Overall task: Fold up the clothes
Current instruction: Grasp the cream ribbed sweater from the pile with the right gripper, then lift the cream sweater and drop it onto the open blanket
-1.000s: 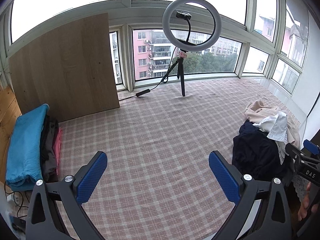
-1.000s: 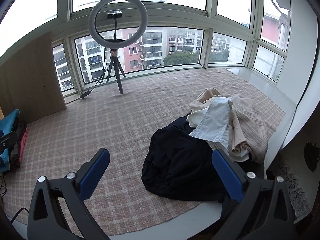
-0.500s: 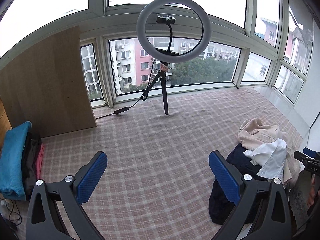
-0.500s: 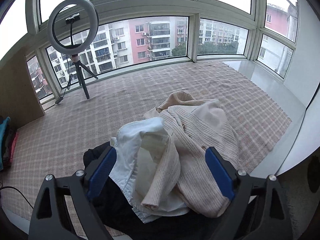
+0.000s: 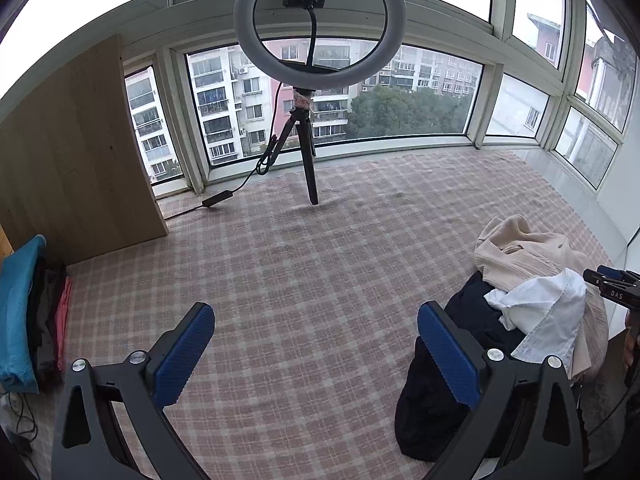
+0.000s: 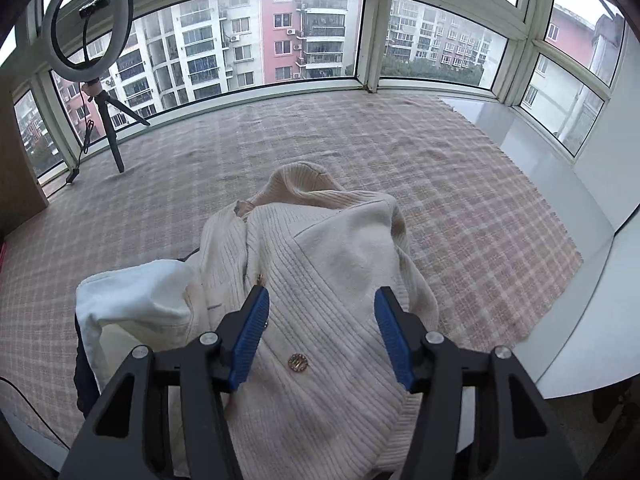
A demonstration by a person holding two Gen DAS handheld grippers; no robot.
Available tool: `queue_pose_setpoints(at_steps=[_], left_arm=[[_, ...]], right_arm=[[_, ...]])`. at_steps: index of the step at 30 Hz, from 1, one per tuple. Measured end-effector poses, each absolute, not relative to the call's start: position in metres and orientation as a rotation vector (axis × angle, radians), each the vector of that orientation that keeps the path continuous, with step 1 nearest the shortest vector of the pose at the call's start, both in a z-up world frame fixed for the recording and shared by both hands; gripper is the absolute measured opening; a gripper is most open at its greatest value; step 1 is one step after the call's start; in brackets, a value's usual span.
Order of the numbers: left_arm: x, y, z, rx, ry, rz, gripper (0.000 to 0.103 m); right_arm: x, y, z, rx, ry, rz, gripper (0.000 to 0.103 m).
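Left wrist view: left tool (image 5: 316, 354) spread wide, holding nothing, hovering over bare checked cloth (image 5: 304, 280) near the front edge of the platform. Heap of unfolded clothes by the right edge: cream knit cardigan (image 5: 520, 252) at the back, white shirt (image 5: 548, 312) draped across the middle, dark garment (image 5: 436, 392) underneath, spilling toward the front edge. Finished stack at the left edge, with a teal folded piece (image 5: 18, 312) on top. Ring light on a tripod (image 5: 308, 128) at the back edge by the windows, well apart from the heap. Wooden board (image 5: 76, 160) leaning in the back left corner. Tip of the right tool just visible beyond the heap at the right edge.

Right wrist view: right tool (image 6: 322, 334) partly open, jaws down either side of a ridge of the cream knit cardigan (image 6: 328, 256), pads seemingly just at the fabric, nothing pinched yet. Gold button (image 6: 298, 361) between the jaws, near the tool body. White shirt (image 6: 136, 304) just beside the left jaw, touching the cardigan.

Step in hand, by the look of it: picking the next garment off the heap, right at the start of folding it. Next move likely calls for closing on the knit only, clear of the shirt, then lifting and carrying it to the open cloth mid-platform, with the left tool coming across to take a second corner and spread it flat.
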State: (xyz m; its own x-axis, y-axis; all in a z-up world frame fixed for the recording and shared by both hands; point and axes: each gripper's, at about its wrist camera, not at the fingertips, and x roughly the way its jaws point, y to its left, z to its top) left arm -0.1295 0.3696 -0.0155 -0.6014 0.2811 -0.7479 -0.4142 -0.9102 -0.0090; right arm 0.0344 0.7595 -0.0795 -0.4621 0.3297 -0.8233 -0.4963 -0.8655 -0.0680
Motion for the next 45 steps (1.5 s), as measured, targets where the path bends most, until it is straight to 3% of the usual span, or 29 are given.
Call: queue_pose_setpoints(at_steps=[2, 4, 6, 9, 10, 11, 14, 16, 20, 25, 28, 38, 42, 44, 45], left_arm=[[-0.131, 0.374, -0.017, -1.134, 0.236, 2.494, 0.102], [-0.131, 0.377, -0.017, -1.140, 0.246, 2.486, 0.102], [-0.132, 0.381, -0.017, -1.143, 0.259, 2.481, 0.102], [-0.132, 0.383, -0.016, -1.143, 0.274, 2.479, 0.102], [-0.133, 0.383, -0.016, -1.144, 0.278, 2.478, 0.102], [-0.133, 0.383, -0.017, -1.147, 0.284, 2.478, 0.102], [-0.135, 0.378, -0.020, -1.167, 0.304, 2.480, 0.102], [-0.137, 0.373, -0.022, -1.183, 0.294, 2.477, 0.102], [-0.142, 0.358, -0.024, -1.193, 0.280, 2.475, 0.102], [-0.141, 0.328, -0.015, -1.151, 0.238, 2.485, 0.102], [-0.138, 0.301, -0.007, -1.122, 0.219, 2.489, 0.102], [-0.134, 0.159, 0.011, -1.089, 0.078, 2.647, 0.102], [-0.136, 0.094, 0.009, -1.113, 0.028, 2.721, 0.102], [-0.139, 0.070, 0.001, -1.154, 0.015, 2.729, 0.102], [-0.140, 0.059, -0.004, -1.178, 0.010, 2.728, 0.102]], right_arm=[[0.023, 0.772, -0.090, -1.308, 0.247, 2.307, 0.066], [0.019, 0.777, -0.095, -1.312, 0.289, 2.329, 0.068], [0.015, 0.782, -0.100, -1.315, 0.332, 2.350, 0.086], [0.009, 0.790, -0.108, -1.320, 0.397, 2.381, 0.088], [0.007, 0.793, -0.110, -1.321, 0.419, 2.391, 0.076], [0.005, 0.796, -0.113, -1.323, 0.441, 2.401, 0.048], [0.001, 0.804, -0.118, -1.315, 0.514, 2.432, 0.022], [0.019, 0.812, -0.102, -1.208, 0.621, 2.461, 0.011], [0.043, 0.815, -0.059, -1.031, 0.767, 2.508, 0.004], [0.039, 0.762, 0.019, -0.865, 0.591, 2.626, 0.004], [0.037, 0.739, 0.053, -0.813, 0.714, 2.672, 0.004], [-0.001, 0.540, 0.219, -0.583, 0.329, 3.040, 0.004], [-0.055, 0.423, 0.195, -0.854, 0.261, 3.166, 0.008], [-0.084, 0.374, 0.143, -1.177, 0.332, 3.167, 0.028], [-0.096, 0.355, 0.113, -1.343, 0.363, 3.140, 0.030]])
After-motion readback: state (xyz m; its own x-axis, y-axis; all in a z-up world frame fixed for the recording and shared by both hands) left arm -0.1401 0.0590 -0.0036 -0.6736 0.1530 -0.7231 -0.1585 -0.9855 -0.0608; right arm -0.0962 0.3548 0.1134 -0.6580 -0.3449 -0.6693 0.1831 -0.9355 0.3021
